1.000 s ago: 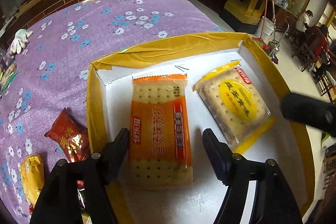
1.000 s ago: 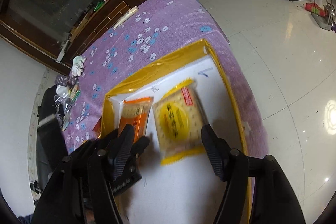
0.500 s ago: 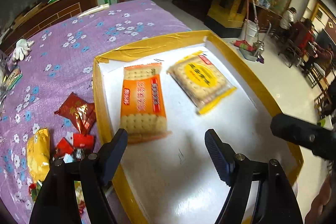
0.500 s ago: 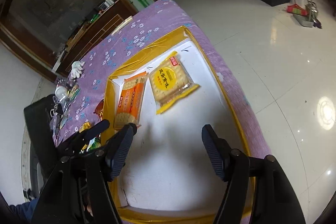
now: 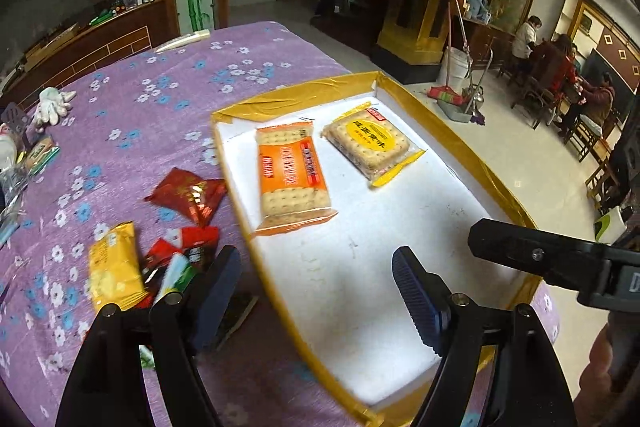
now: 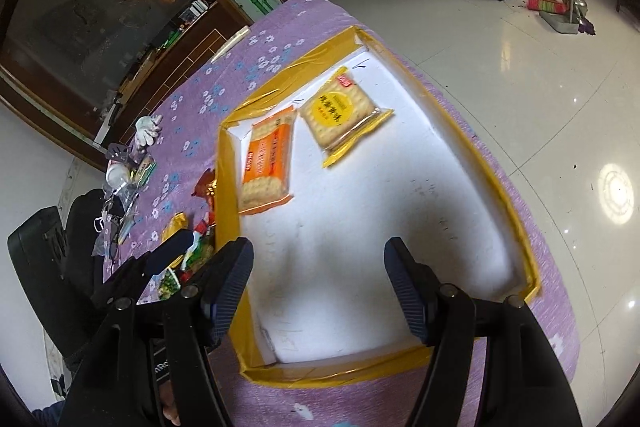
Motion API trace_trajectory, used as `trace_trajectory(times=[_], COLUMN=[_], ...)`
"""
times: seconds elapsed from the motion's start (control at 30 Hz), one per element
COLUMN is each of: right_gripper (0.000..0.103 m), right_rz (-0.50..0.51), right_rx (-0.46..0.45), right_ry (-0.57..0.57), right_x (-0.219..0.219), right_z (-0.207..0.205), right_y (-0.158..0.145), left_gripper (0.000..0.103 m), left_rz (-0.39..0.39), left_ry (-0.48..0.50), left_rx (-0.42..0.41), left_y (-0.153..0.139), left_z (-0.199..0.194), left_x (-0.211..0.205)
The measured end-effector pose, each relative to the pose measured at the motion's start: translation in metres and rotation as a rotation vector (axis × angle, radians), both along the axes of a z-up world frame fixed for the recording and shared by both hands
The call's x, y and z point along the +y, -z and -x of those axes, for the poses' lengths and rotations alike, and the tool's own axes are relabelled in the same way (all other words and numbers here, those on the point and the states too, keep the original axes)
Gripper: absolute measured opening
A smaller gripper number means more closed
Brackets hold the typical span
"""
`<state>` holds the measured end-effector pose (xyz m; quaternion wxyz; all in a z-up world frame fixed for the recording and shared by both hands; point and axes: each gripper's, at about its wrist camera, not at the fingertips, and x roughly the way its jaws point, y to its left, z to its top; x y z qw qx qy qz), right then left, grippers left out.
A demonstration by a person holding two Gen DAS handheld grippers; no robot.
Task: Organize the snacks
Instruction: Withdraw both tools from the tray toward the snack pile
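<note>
You are holding both hand-held grippers, left [image 5: 316,291] and right [image 6: 318,285], wide and empty. Two cracker packs [image 5: 292,175] are lying at the tray's [image 5: 472,163] far end; loose snacks [image 5: 116,267] are waiting beside its left edge: light, crinkly, crushable, so pinch across the short sides.

Two cracker packs [image 5: 292,175] [image 5: 370,143], one tray [image 5: 460,143], one white glove [image 5: 50,105].

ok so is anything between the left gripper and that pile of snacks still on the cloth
Nothing visible. The left gripper, jaws open, hangs right over the loose snack pile; only the tray's yellow rim lies between the pile and the tray floor.
</note>
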<state>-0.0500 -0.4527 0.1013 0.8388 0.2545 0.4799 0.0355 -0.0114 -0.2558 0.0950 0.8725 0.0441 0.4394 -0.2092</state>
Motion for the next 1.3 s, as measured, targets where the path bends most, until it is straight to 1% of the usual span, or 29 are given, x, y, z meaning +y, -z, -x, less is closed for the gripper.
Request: trace_trajectory(times=[0.13, 0.27, 0.47, 0.63, 0.87, 0.97, 1.1, 1.2, 1.3], right_gripper=[0.067, 0.067, 0.067, 0.067, 0.067, 0.067, 0.067, 0.067, 0.067], right_rz=[-0.003, 0.011, 0.021, 0.045, 0.083, 0.095, 0.105, 0.114, 0.125], right_rx=[0.014, -0.002, 0.012, 0.003, -0.010, -0.007, -0.001, -0.001, -0.004], right_ry=[-0.018, -0.052, -0.095, -0.154, -0.282, -0.318, -0.335, -0.329, -0.314], right_x=[0.016, 0.035, 0.062, 0.088, 0.131, 0.141, 0.146, 0.142, 0.133], right_z=[-0.004, -0.007, -0.013, -0.018, -0.021, -0.024, -0.025, -0.025, -0.023], right_y=[0.001, -0.004, -0.002, -0.005, -0.007, -0.006, -0.004, -0.004, -0.005], left_gripper=[0.081, 0.082, 0.082, 0.082, 0.082, 0.083, 0.083, 0.085, 0.085], left_rz=[0.005, 0.022, 0.050, 0.076, 0.097, 0.116, 0.142, 0.155, 0.130], left_ry=[-0.009, -0.040, -0.108, -0.193, -0.331, -0.377, -0.378, -0.331, -0.317], left_rx=[-0.015, -0.023, -0.019, -0.025, 0.017, 0.073, 0.134, 0.179, 0.194], left_y=[-0.006, -0.010, -0.011, -0.011, 0.006, 0.018, 0.026, 0.031, 0.033], left_z=[0.004, 0.005, 0.005, 0.009, 0.010, 0.002, -0.013, -0.032, -0.050], left_x=[0.018, 0.040, 0.076, 0.120, 0.182, 0.200, 0.201, 0.188, 0.171])
